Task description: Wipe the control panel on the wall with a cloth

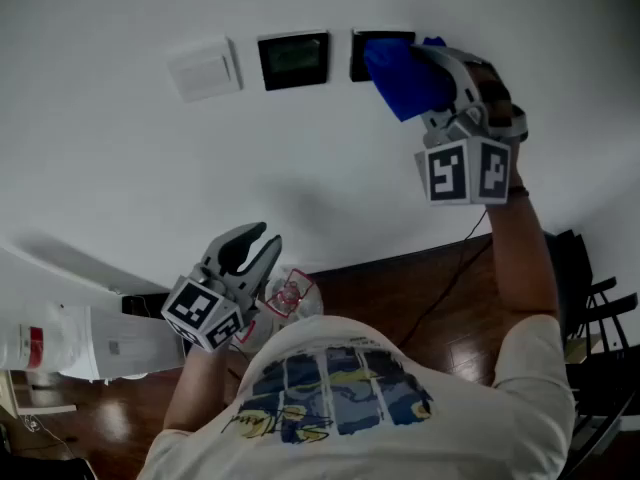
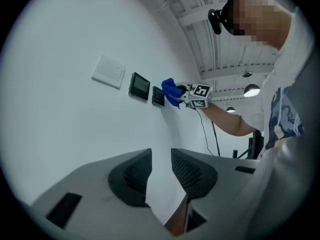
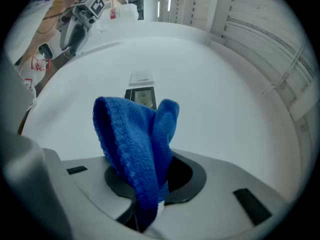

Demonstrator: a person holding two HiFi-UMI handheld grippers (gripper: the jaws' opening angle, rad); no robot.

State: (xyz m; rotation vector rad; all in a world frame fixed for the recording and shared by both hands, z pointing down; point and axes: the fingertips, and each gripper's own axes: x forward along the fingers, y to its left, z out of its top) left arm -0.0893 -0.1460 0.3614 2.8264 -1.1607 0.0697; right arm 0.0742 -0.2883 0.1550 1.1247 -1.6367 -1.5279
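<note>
blue ribbed cloth [image 3: 135,149], black control panel [image 1: 293,59], white switch [image 1: 205,69], white wall [image 1: 320,168].

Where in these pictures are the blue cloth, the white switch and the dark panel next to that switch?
cloth [image 1: 405,78]: head view, middle of the blue bunch.
switch [image 1: 205,68]: head view, centre of its white plate.
panel [image 1: 294,59]: head view, centre of its dark screen.

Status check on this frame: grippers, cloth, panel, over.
Right gripper shut on blue cloth, cloth overlapping rightmost dark wall panel. Left gripper low, open, empty. Nothing blocking the panel.
</note>
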